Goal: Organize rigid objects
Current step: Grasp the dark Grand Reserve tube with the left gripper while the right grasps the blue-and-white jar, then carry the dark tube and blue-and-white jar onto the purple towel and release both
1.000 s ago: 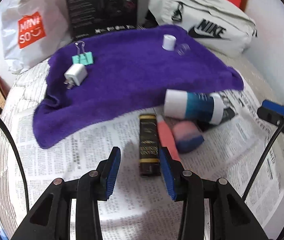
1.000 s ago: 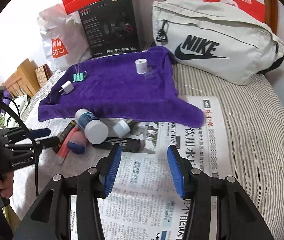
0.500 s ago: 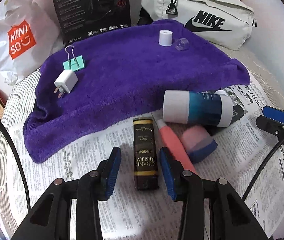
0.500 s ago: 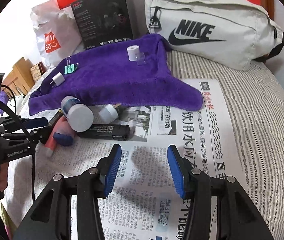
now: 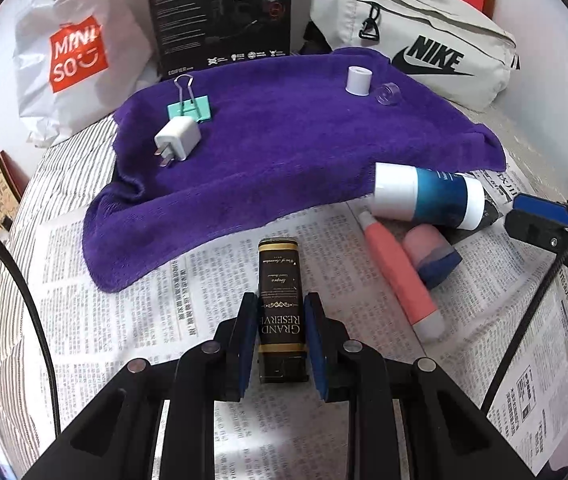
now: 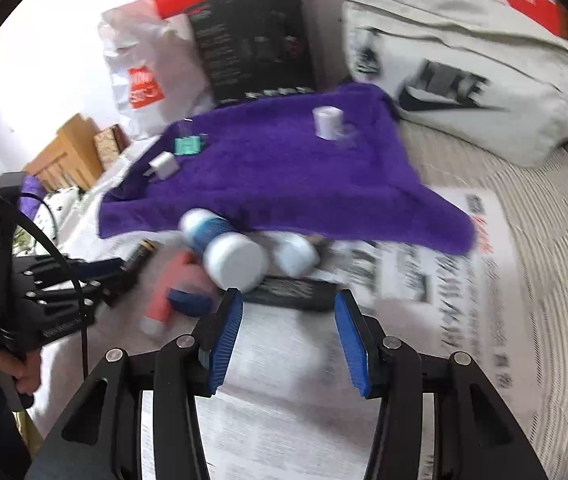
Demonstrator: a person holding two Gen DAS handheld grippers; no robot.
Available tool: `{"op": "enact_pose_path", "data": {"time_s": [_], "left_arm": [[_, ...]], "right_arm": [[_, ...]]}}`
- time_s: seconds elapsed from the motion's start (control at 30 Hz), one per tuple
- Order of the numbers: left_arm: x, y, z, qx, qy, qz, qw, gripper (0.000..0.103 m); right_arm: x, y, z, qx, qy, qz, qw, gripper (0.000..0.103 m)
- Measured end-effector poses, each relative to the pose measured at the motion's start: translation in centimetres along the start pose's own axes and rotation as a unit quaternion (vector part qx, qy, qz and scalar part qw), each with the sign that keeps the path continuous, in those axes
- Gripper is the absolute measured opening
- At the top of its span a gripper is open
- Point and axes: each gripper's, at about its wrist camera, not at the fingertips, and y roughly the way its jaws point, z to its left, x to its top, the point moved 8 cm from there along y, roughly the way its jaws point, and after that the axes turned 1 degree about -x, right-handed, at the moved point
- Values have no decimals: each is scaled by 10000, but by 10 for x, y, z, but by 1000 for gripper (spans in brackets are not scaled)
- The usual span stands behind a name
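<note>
A dark "Grand Reserve" box (image 5: 280, 304) lies on the newspaper (image 5: 131, 312). My left gripper (image 5: 279, 308) is shut on it, pads against both sides. Beside it lie a pink tube (image 5: 400, 276), a pink-and-blue item (image 5: 432, 252) and a blue-and-white bottle (image 5: 428, 196). On the purple towel (image 5: 284, 140) sit a white charger (image 5: 177, 138), a teal binder clip (image 5: 189, 106), a white cap (image 5: 358, 80) and a clear cap (image 5: 388, 94). My right gripper (image 6: 288, 312) is open and empty, just short of a black bar (image 6: 292, 290) and the bottle (image 6: 227, 252).
A Nike bag (image 5: 424, 36), a black box (image 5: 219, 12) and a Miniso bag (image 5: 71, 56) stand behind the towel. The right view is blurred by motion. The left gripper shows at its left edge (image 6: 83, 280).
My left gripper moved forward over the dark box and closed on it. My right gripper moved forward and left toward the bottle and black bar, still open.
</note>
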Motion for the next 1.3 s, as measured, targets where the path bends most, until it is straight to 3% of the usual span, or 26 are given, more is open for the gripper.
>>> {"op": "enact_pose_path", "data": {"time_s": [0.27,0.83,0.9,0.93,1.13,1.3], "left_arm": [[-10,-7,14,-124,-166,-49,9998,23],[-11,-9,16,-257,-292,-97,9992,23],[-11,-9,16,-277,-302,-100,9991,23],[-11,-9,16,-285,-312,-101,9991,23],[-11,-8,16,-258,-295,-100,9992,23],[-11,-8,16,-214,-304,-118,9992,23]], "right_arm": [[21,33,31,-109,-999,158,9948,52],[20,80,61,307,-1581,950,9824,50],[19,79,66,385,-1639,889,9817,46],[19,76,69,452,-1655,841,9816,38],[19,55,56,428,-1367,636,9876,36],[13,21,23,196,-1028,470,9934,36]]}}
